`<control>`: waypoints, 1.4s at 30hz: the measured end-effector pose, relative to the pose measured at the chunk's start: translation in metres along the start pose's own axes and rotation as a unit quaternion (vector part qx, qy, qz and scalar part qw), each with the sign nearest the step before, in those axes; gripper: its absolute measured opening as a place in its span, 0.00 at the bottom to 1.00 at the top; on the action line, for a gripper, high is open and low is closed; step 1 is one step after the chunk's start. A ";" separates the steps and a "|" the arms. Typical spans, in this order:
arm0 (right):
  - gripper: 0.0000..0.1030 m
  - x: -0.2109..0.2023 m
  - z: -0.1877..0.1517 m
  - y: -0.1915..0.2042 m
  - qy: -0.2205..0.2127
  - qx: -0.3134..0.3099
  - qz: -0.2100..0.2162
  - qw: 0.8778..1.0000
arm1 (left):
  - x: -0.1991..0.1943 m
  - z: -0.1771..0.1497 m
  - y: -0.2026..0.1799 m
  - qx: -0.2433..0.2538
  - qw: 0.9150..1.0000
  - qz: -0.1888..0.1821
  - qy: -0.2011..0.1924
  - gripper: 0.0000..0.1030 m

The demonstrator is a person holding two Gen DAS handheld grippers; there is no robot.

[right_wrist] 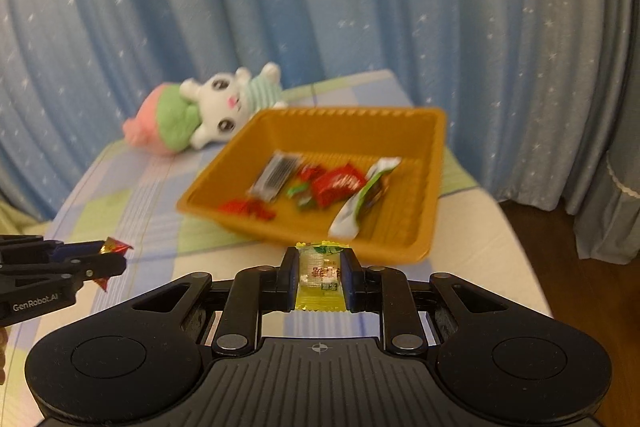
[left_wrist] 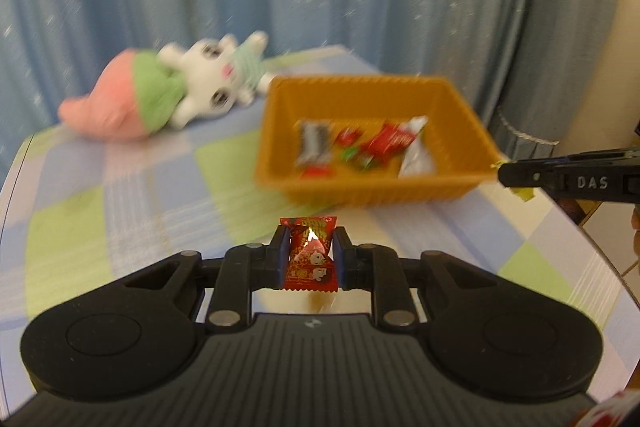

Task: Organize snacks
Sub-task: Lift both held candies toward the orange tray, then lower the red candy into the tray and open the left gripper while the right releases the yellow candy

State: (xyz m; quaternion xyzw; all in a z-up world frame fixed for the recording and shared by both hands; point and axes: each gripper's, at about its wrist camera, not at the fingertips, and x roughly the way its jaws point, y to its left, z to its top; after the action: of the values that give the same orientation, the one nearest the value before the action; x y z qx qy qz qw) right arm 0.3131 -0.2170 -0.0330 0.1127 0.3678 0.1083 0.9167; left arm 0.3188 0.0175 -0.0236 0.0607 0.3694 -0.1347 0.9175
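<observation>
My left gripper is shut on a small red candy wrapper, held above the checked tablecloth short of the orange tray. My right gripper is shut on a yellow-green candy packet, just in front of the same orange tray. Inside the tray lie several snacks: a silver-black bar, red wrappers and a white-green packet. The right gripper shows at the right edge of the left wrist view; the left one with its red candy shows at the left of the right wrist view.
A plush white rabbit in pink and green lies on the table behind the tray, also seen as the plush rabbit. Blue starred curtains hang behind. The table's right edge drops to a dark wood floor.
</observation>
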 end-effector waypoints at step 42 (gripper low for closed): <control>0.21 0.068 0.056 -0.065 0.008 0.043 -0.025 0.999 | 0.152 0.088 -0.057 0.054 0.996 -0.051 0.045 0.20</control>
State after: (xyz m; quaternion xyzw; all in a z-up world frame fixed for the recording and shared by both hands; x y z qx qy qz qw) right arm 0.4083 -0.2669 -0.0567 0.1418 0.3820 0.0706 0.9105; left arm 0.4649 -0.0864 -0.0665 0.0971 0.4053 -0.1985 0.8871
